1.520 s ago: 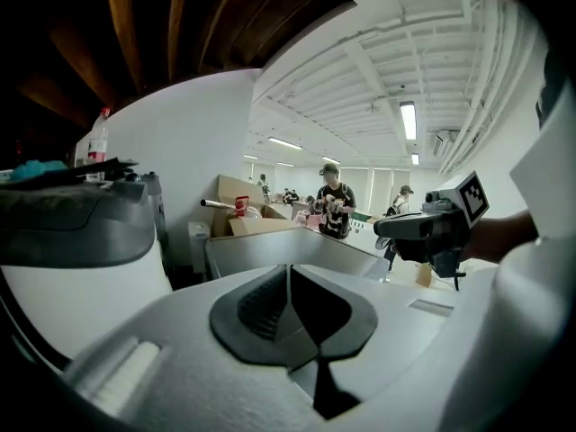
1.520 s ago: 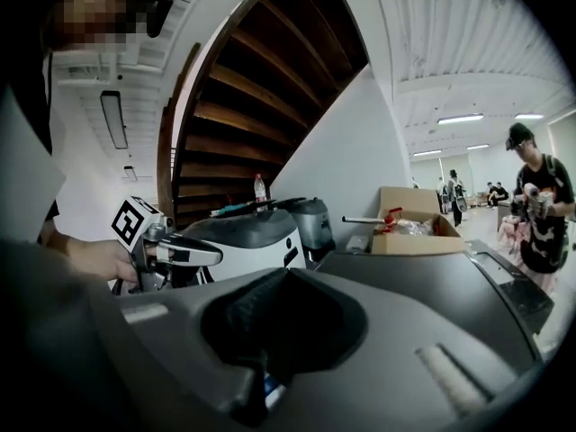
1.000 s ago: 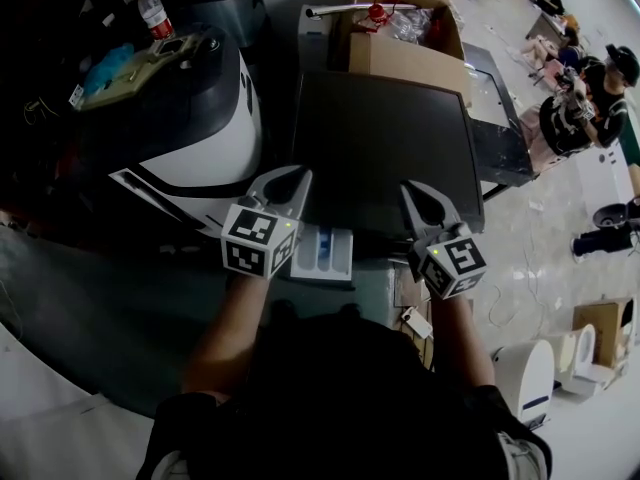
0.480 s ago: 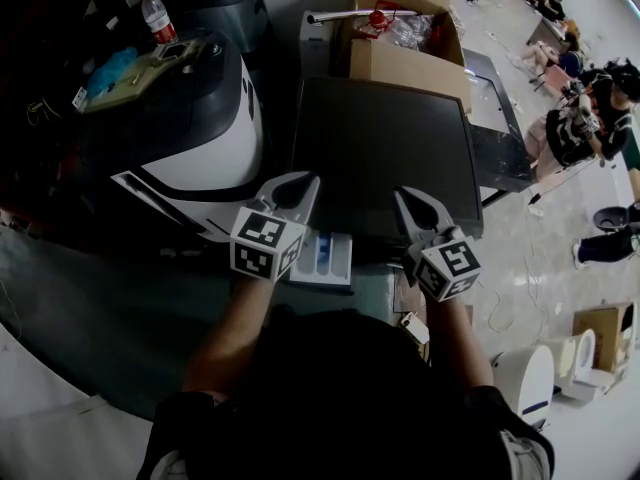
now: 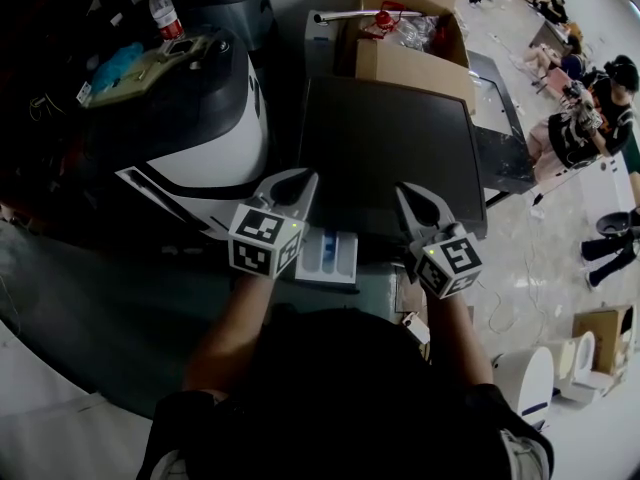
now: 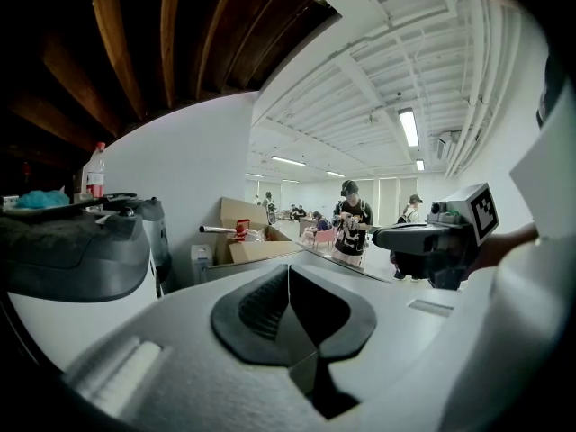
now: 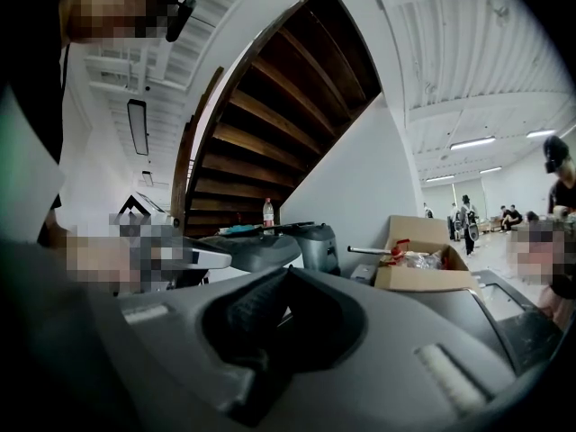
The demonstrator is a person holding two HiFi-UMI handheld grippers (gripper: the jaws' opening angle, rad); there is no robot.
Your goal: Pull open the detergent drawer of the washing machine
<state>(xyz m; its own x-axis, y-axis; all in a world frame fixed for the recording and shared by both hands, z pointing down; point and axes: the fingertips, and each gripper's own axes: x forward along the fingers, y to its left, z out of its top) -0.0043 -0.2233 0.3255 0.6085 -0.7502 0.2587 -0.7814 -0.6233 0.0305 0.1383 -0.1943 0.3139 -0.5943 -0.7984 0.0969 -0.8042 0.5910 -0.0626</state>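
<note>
The washing machine's dark top (image 5: pixel 390 148) lies in the middle of the head view. Its white detergent drawer (image 5: pixel 328 255), with a blue compartment, stands pulled out from the front edge toward me. My left gripper (image 5: pixel 298 180) hovers over the machine's front left corner, just above and left of the drawer, shut and empty. In the left gripper view the black pads (image 6: pixel 270 300) of that gripper (image 6: pixel 288 270) meet with nothing between them. My right gripper (image 5: pixel 408 194) is over the front edge to the drawer's right, apart from it. That gripper (image 7: pixel 286 275) is also shut and holds nothing.
A rounded white and dark appliance (image 5: pixel 190 118) stands left of the washer with a water bottle (image 5: pixel 166 10) on it. An open cardboard box (image 5: pixel 410 38) sits behind the washer. Several people (image 5: pixel 585 108) are at the far right, and white fixtures (image 5: pixel 530 373) stand on the floor at lower right.
Both grippers keep about the same place and stay shut. The drawer stays pulled out as before. Only the view shifts slightly.
</note>
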